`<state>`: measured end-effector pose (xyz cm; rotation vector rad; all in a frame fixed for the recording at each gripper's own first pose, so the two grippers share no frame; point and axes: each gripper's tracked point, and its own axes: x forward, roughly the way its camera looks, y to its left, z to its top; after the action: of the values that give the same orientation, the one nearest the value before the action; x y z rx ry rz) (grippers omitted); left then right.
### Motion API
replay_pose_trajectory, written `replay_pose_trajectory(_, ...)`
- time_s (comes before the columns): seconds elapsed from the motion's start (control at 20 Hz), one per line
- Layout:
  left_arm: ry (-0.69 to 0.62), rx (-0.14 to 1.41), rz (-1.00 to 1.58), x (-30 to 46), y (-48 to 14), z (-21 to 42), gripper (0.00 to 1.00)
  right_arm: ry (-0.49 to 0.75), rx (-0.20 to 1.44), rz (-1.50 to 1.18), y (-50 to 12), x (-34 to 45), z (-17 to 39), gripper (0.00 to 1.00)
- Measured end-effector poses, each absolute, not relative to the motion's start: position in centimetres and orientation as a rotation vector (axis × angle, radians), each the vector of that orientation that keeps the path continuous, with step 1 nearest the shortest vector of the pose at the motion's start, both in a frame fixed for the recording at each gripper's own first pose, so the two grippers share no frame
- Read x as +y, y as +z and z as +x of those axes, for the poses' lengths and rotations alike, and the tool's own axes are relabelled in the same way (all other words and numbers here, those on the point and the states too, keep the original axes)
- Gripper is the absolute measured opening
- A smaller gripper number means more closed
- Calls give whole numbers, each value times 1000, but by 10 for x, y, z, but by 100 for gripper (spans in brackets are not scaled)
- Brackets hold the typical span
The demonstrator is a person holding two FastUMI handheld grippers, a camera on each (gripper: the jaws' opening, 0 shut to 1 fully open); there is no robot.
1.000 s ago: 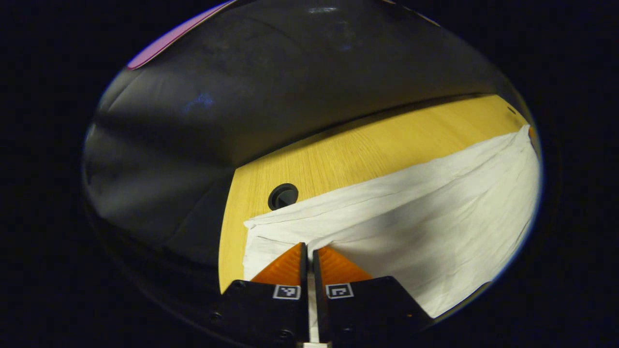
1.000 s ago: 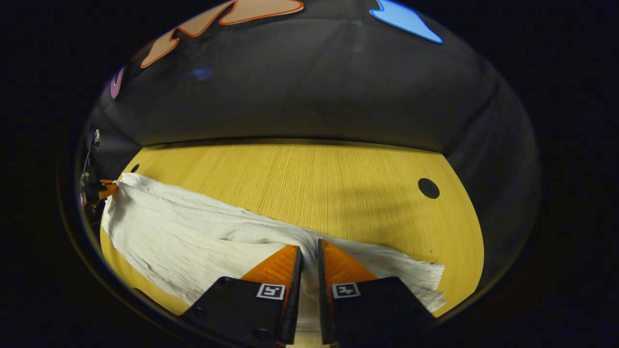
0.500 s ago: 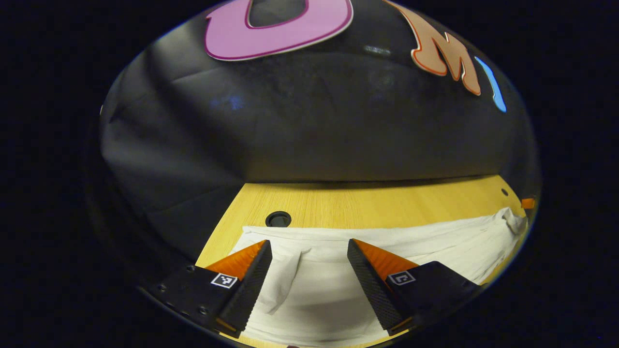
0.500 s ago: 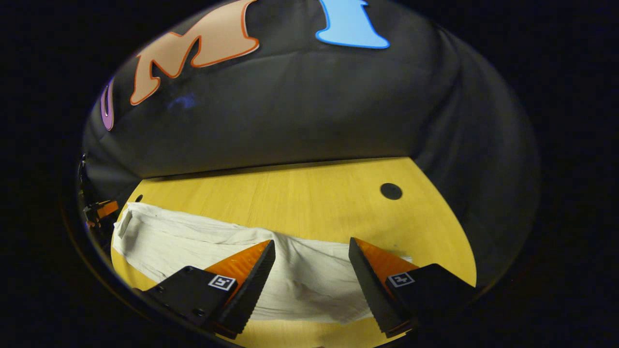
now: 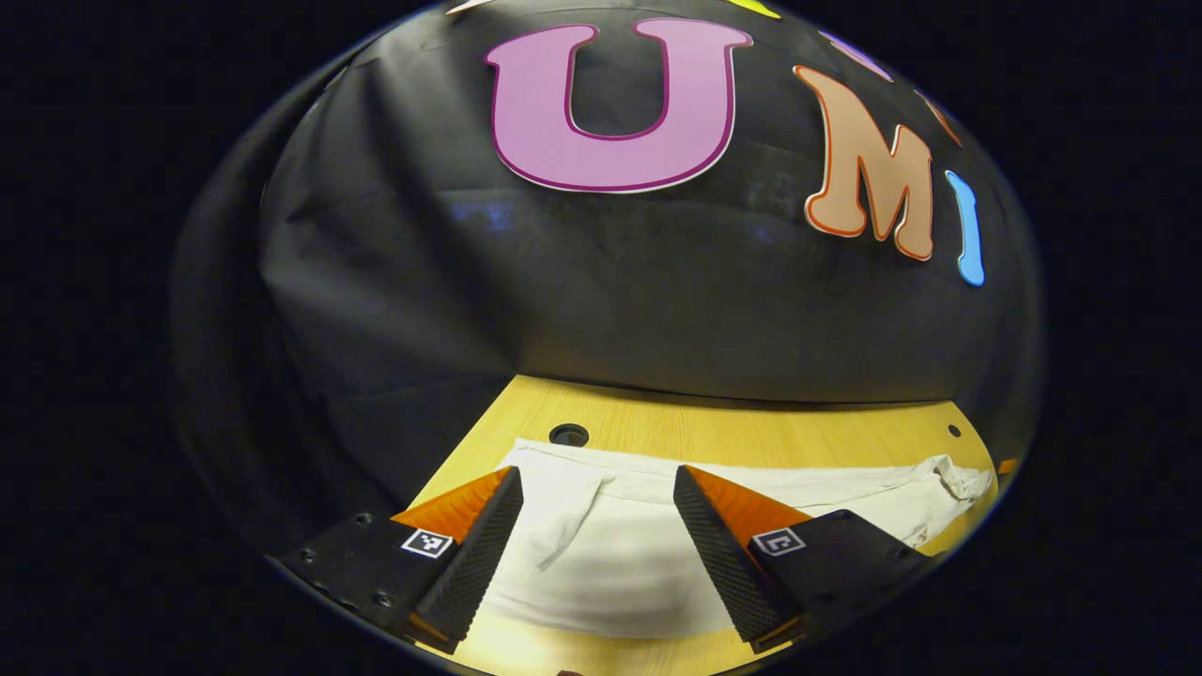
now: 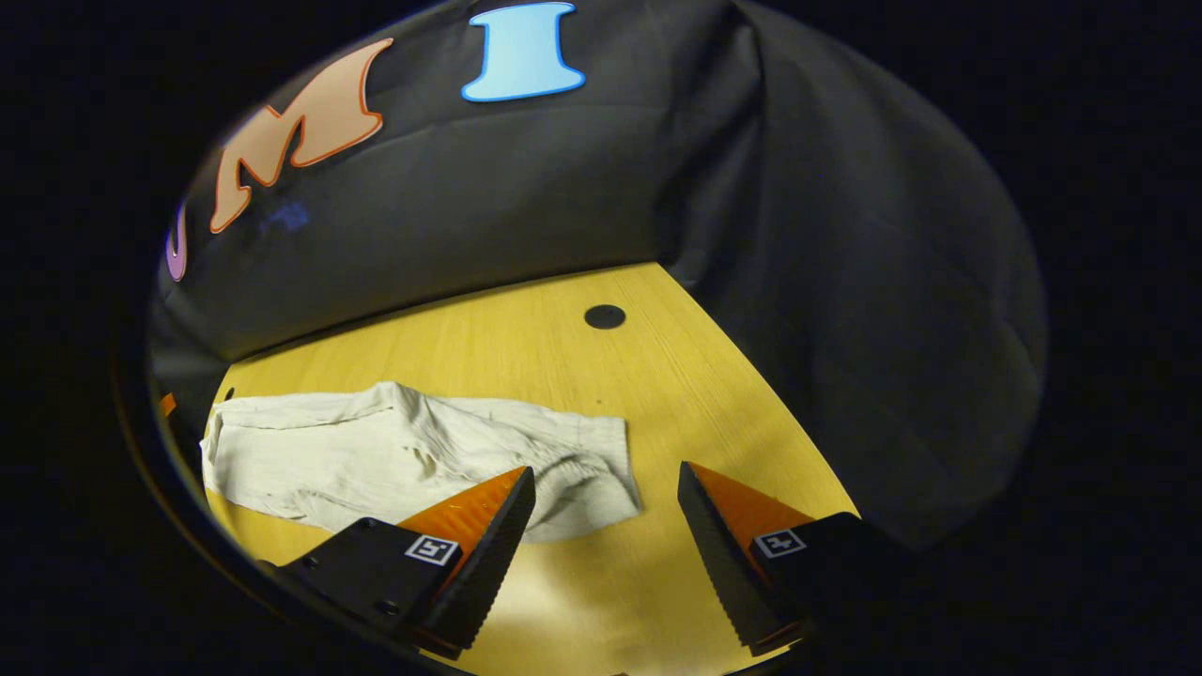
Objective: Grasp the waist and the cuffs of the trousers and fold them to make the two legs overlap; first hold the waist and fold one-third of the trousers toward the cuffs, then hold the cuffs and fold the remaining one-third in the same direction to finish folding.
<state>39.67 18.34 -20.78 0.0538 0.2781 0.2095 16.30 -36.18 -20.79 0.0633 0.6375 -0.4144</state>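
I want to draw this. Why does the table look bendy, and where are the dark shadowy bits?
Left gripper view: the fisheye lens curves the table edge, and the trousers are shaded near the fingers. Right gripper view: the table fans out, with shadow under the trousers' near edge and a bright patch beside it.

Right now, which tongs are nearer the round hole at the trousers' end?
Left. The open left tongs hover over the white cloth trousers just short of the round hole. The open right tongs hover at the trousers' opposite end.
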Motion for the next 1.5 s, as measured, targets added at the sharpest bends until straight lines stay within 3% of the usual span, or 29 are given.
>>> replay_pose_trajectory(0.5,266,312,87,181,-206,404,99,-376,682,273,-265,-360,182,97)
replay_pose_trajectory(0.55,265,308,87,181,-205,405,99,-360,681,309,-269,-356,186,88)
replay_pose_trajectory(0.65,268,298,85,181,-206,406,99,-334,686,368,-276,-348,189,84)
replay_pose_trajectory(0.7,273,299,84,182,-207,406,99,-350,683,376,-279,-351,190,98)
replay_pose_trajectory(0.75,272,300,82,181,-208,407,99,-364,678,380,-280,-355,189,65)
replay_pose_trajectory(0.85,266,303,79,179,-207,408,99,-364,644,417,-270,-354,192,50)
replay_pose_trajectory(0.9,264,303,78,179,-206,409,99,-363,622,438,-264,-354,195,39)
replay_pose_trajectory(0.95,260,301,76,177,-205,409,100,-362,601,458,-260,-353,197,21)
replay_pose_trajectory(1.0,254,296,71,176,-203,410,100,-356,589,470,-253,-352,196,24)
replay_pose_trajectory(1.05,248,291,66,176,-203,412,100,-348,575,470,-251,-351,198,18)
replay_pose_trajectory(1.2,233,295,54,175,-205,414,99,-332,505,435,-228,-347,202,18)
replay_pose_trajectory(1.5,214,288,42,173,-204,417,100,-251,392,315,-134,-313,191,18)
